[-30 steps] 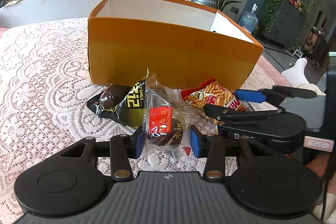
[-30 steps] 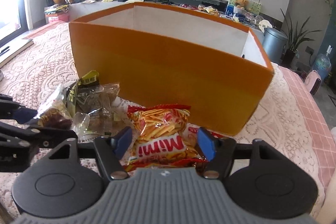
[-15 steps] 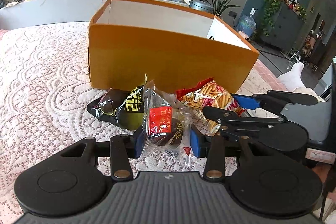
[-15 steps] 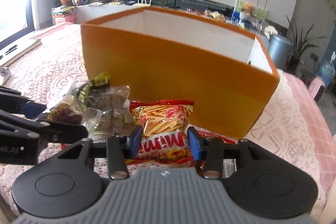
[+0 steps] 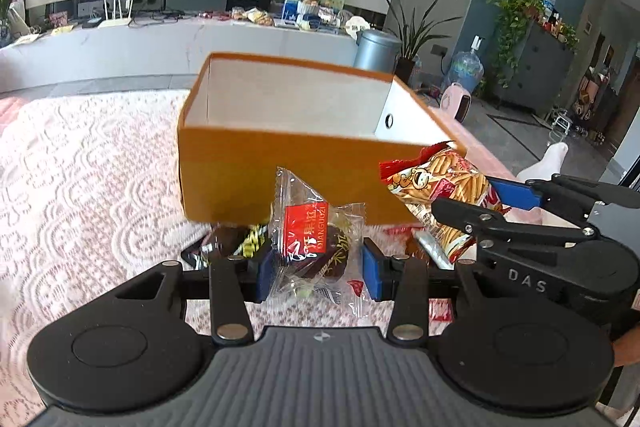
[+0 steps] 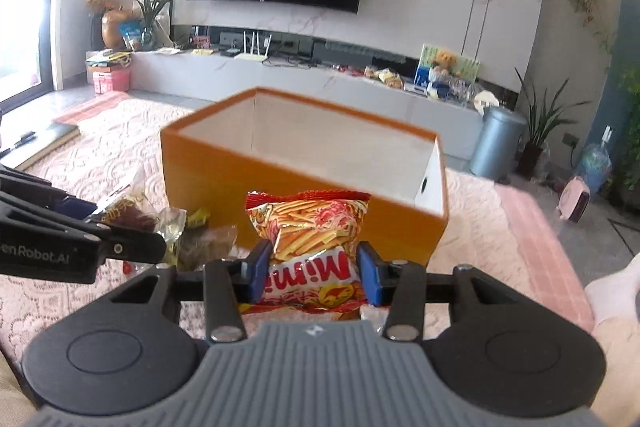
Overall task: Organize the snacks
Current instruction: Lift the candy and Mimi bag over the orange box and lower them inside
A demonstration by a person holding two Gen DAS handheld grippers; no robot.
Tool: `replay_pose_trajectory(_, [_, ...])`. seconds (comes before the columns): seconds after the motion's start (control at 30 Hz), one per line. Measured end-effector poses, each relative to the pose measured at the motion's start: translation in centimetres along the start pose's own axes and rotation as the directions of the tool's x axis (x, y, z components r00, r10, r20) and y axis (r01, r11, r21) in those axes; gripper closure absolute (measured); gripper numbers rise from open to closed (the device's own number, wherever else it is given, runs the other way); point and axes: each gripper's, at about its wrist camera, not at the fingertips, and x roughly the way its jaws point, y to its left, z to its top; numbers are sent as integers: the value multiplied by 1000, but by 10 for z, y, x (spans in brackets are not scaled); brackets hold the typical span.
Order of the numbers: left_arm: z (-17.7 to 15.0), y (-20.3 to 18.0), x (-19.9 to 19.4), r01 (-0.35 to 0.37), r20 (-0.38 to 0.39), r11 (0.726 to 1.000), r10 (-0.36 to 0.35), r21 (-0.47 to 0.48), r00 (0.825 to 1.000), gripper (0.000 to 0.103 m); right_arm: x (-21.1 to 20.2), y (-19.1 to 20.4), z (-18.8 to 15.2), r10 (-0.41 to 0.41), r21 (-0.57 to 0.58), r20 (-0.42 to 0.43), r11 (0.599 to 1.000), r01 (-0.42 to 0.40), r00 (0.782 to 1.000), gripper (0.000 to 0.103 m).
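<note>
Both claws up off the lace-covered tabletop (image 5: 80, 187), left claw (image 5: 316, 267) pinching a clear-wrapped cake (image 5: 316, 239), right claw (image 6: 310, 269) pinching the Mimi snack bag (image 6: 312, 239), just short of the orange box (image 6: 280, 195) rim, its white inside wide open.

You hold a red-and-yellow crinkled Mimi snack bag (image 6: 312, 247) and a clear-wrapped dark cake with red label (image 5: 316, 243) raised before the open orange cardboard box (image 5: 280, 163).

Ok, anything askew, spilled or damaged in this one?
Nothing stands out. The orange box sits upright and looks empty; the left gripper holds a clear-wrapped snack, the right gripper an intact Mimi bag. More packets lie beside the box.
</note>
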Motion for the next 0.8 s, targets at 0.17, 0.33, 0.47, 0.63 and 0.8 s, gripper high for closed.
replay_pose_trajectory(0.17, [23,-6,-3,7,41,999,-8,37,999,54,-8,-9,24,-4,-11,41,1000,5,999,59])
replay_pose_trajectory(0.33, [48,-8,1,4,90,998,-10,67,996,54,-7,-27,54,-6,16,77,1000,5,997,59])
replay_pose_trajectory(0.47, [70,-6,14,21,100,999,-25,48,995,54,5,-39,77,-17,25,94,1000,15,995,59])
replay_pose_trajectory(0.63, [93,5,43,31,80,999,-30,-14,996,54,31,-51,102,-27,32,82,999,25,996,59])
replay_pose_trajectory(0.8, [112,16,77,48,31,998,-46,-48,998,54,68,-60,115,-26,11,38,1000,26,999,59])
